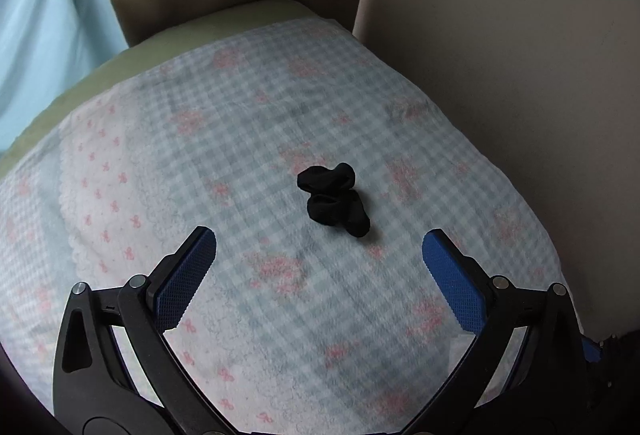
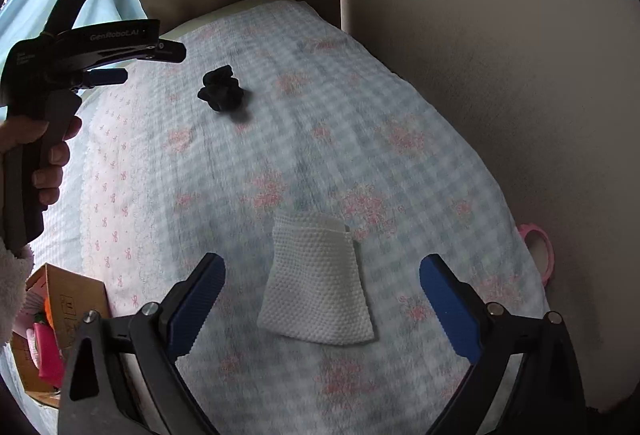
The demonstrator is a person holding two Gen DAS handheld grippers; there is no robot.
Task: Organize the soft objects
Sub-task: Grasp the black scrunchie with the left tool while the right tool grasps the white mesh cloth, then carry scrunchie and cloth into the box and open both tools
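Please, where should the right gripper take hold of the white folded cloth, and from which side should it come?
Probably its middle, from above. The white folded cloth lies flat on the checked towel, between the open fingers of the right gripper, so pinching a fold upward looks easier than catching a thin edge.

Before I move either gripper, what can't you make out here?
- Black bundle: crumpled and dark in both views; whether it is socks or one piece, cannot tell.
- White cloth: outside the left wrist view; the underside and what its folds cover are hidden.
- Box: cut off by the right wrist view's edge and the right gripper; contents unclear.
- Pink ring: half hidden behind the blanket.
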